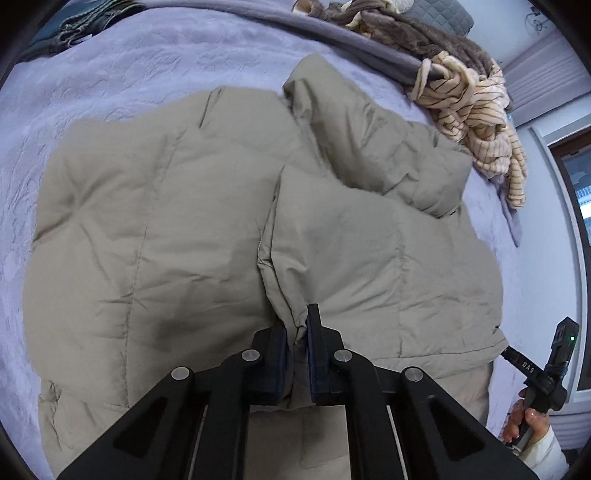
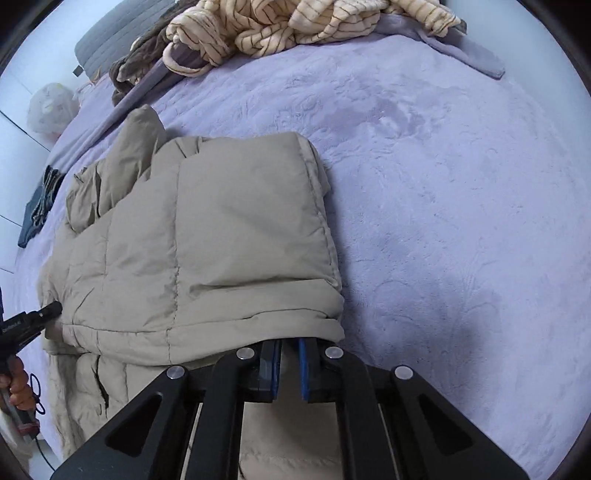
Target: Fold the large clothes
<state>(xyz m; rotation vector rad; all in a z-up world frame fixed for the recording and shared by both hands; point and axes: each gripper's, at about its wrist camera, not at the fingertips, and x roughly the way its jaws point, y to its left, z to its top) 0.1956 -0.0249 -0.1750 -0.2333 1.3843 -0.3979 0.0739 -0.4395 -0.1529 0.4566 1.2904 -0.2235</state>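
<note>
**Both tools pinch the jacket**

Lavender bedding [image 2: 443,184] carries a beige jacket [image 1: 166,221], partly folded. Left tool [image 1: 297,332] pinches its front edge; right tool [image 2: 290,354] pinches the lower hem. Striped cloth [image 2: 280,26] lies beyond.

Each hand-held gripper [image 1: 297,341] [image 2: 290,352] was matte black, with two angular arms bearing round silver rivets and blue-faced pads [image 2: 303,369]. One body carried white lettering and a small green light. The person wore a pale sleeve [image 1: 543,448].
</note>
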